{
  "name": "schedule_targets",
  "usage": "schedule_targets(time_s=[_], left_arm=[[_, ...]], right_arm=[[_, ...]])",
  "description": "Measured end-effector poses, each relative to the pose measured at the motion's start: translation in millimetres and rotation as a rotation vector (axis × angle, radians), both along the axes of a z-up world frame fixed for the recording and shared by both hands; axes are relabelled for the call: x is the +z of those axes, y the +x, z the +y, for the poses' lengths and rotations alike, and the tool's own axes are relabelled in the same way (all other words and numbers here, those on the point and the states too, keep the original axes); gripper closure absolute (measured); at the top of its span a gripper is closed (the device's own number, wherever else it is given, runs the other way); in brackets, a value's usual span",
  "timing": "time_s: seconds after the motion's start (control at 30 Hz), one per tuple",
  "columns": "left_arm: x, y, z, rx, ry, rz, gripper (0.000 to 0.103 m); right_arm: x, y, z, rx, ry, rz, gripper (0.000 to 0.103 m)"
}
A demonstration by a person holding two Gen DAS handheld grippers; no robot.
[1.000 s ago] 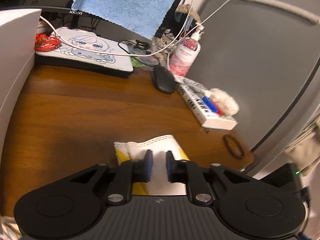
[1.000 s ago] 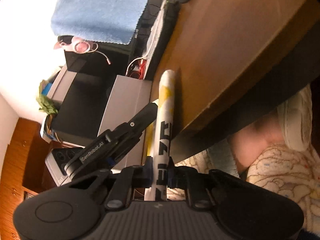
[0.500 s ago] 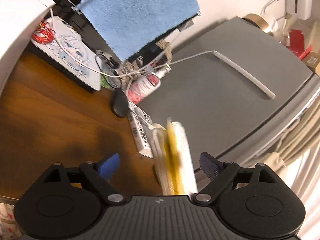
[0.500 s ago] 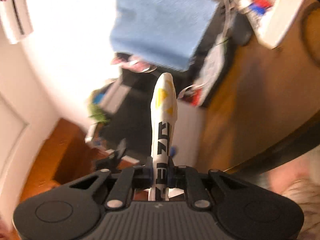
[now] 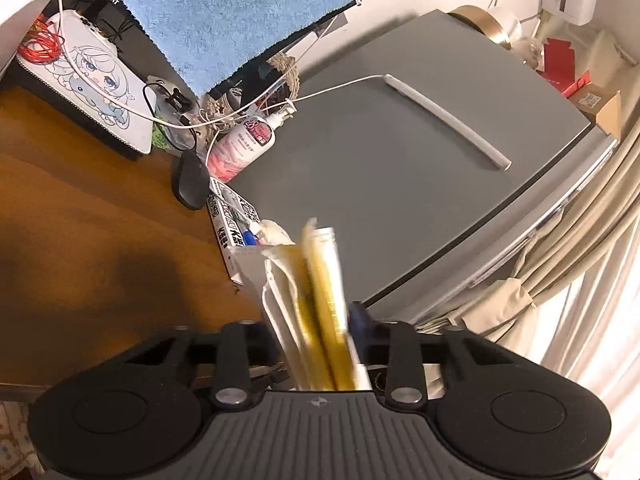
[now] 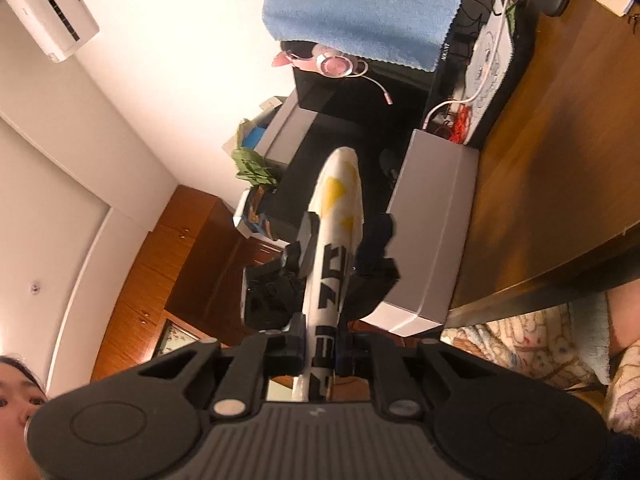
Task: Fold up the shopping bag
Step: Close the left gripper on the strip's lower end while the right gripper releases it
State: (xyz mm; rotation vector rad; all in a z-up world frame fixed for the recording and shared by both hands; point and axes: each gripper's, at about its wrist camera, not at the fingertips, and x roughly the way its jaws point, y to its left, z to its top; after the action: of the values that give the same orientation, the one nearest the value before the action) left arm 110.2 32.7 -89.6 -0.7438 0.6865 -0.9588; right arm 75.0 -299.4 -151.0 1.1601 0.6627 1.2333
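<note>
Both your left gripper [image 5: 320, 340] and right gripper [image 6: 322, 344] clamp the folded shopping bag [image 6: 334, 240] above the counter [image 5: 100, 240]; keep layers aligned and edges flush.

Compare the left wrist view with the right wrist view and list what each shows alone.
Left wrist only: grey fridge, pump bottle, black mouse, curtains.
Right wrist only: pink headset, part of a person's face at the lower left, and the left hand-held gripper closed around the bag.
Both: folded shopping bag, blue towel, wooden desk.
</note>
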Motion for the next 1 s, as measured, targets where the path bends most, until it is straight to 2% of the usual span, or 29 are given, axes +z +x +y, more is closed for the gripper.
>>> schedule_targets(time_s=[0.17, 0.2, 0.23, 0.27, 0.3, 0.4, 0.57, 0.6, 0.63, 0.7, 0.73, 0.77, 0.8, 0.87, 0.93, 1.0], left_arm=[[5.3, -6.9, -0.4, 0.063, 0.067, -0.050, 0.087], [8.0, -9.1, -0.4, 0.090, 0.096, -0.070, 0.087], [10.6, -11.3, -0.3, 0.116, 0.125, -0.090, 0.087], [14.3, -15.1, -1.3, 0.159, 0.174, -0.124, 0.087], [18.3, -19.5, -2.7, 0.207, 0.230, -0.162, 0.087], [27.0, -29.4, -7.5, 0.299, 0.351, -0.247, 0.087], [32.1, -35.6, -10.8, 0.329, 0.392, -0.285, 0.087], [33.3, -36.8, -12.2, 0.344, 0.409, -0.297, 0.087], [34.4, -38.3, -13.3, 0.358, 0.427, -0.310, 0.087], [36.4, -42.9, -13.7, 0.380, 0.456, -0.338, 0.087], [37.1, -44.5, -14.0, 0.386, 0.465, -0.348, 0.087], [37.5, -46.2, -13.9, 0.391, 0.473, -0.359, 0.087], [38.0, -48.1, -14.1, 0.399, 0.484, -0.371, 0.087], [38.9, -52.2, -17.1, 0.418, 0.517, -0.407, 0.087], [39.7, -56.3, -19.3, 0.428, 0.541, -0.439, 0.087], [39.6, -59.0, -20.7, 0.429, 0.556, -0.460, 0.087]], right_arm=[[-5.5, -1.1, -1.9, -0.044, -0.048, 0.017, 0.080], [-5.2, -1.2, -2.3, -0.054, -0.061, 0.013, 0.073], [-3.0, -2.0, -4.0, -0.076, -0.090, 0.002, 0.061], [1.2, -3.4, -6.9, -0.110, -0.134, -0.015, 0.055], [6.8, -5.1, -9.5, -0.147, -0.189, -0.039, 0.049], [27.9, -12.9, -1.1, -0.279, -0.412, -0.131, 0.048], [63.0, -26.5, 18.5, -0.504, -0.793, -0.286, 0.036], [70.0, -29.2, 22.4, -0.549, -0.869, -0.317, 0.030], [77.0, -32.0, 26.3, -0.594, -0.946, -0.348, 0.018], [91.1, -37.4, 34.1, -0.683, -1.098, -0.411, 0.002], [98.1, -40.1, 38.0, -0.728, -1.174, -0.442, 0.000], [102.6, -42.7, 38.1, -0.745, -1.194, -0.478, 0.000], [104.3, -45.2, 34.1, -0.732, -1.153, -0.517, 0.000], [109.2, -41.7, 33.2, -0.658, -1.135, -0.545, 0.000], [114.3, -31.9, 39.0, -0.558, -1.212, -0.527, 0.001], [117.8, -25.2, 45.4, -0.530, -1.271, -0.520, 0.002]])
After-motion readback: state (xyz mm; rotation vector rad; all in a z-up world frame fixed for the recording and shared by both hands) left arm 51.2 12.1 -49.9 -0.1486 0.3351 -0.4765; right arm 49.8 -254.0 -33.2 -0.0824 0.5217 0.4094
